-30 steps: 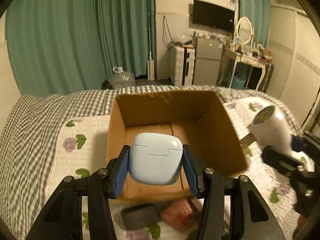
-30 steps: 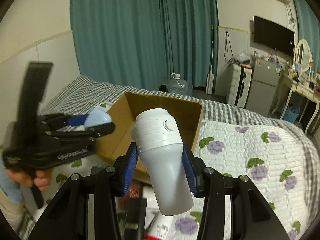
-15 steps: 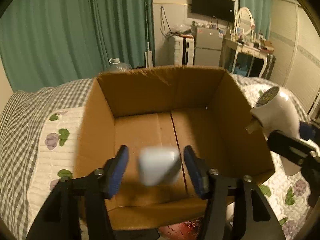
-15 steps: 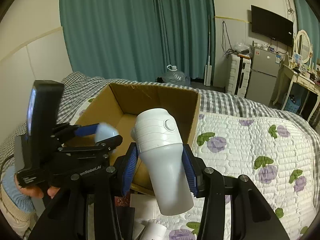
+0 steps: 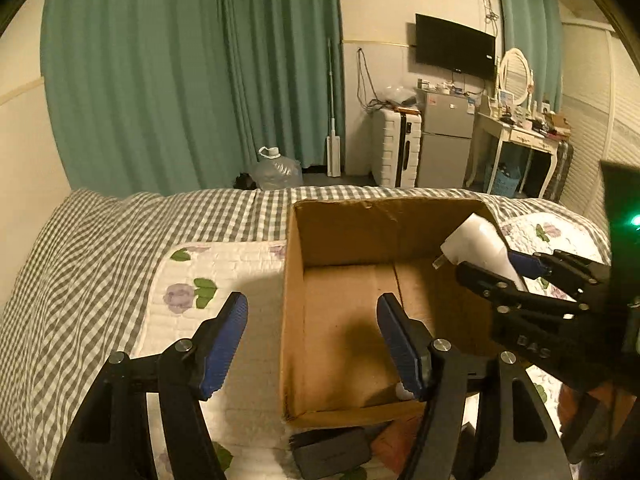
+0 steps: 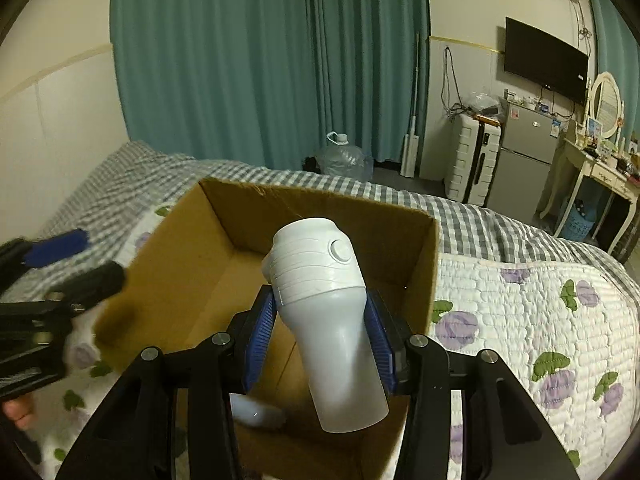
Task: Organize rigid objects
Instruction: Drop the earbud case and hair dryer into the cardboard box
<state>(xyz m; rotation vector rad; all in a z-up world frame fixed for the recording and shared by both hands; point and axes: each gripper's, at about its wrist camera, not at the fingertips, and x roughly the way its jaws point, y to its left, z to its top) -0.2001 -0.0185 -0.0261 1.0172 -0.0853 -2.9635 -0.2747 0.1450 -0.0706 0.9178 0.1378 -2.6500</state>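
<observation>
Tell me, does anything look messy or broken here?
Nothing looks broken or spilled. The cardboard box has a slightly ragged back rim. A small pale case lies tipped near its front wall. The right gripper holds a white device over it, and the left gripper is open.

Teal curtains [image 5: 192, 80], wall-mounted television [image 5: 454, 46]

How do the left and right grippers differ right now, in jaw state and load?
The left gripper is open and holds nothing; the right gripper is shut on a white device. The left one sits over the cardboard box's left wall, the right one holds its load above the box interior. Both have black frames with blue pads.
</observation>
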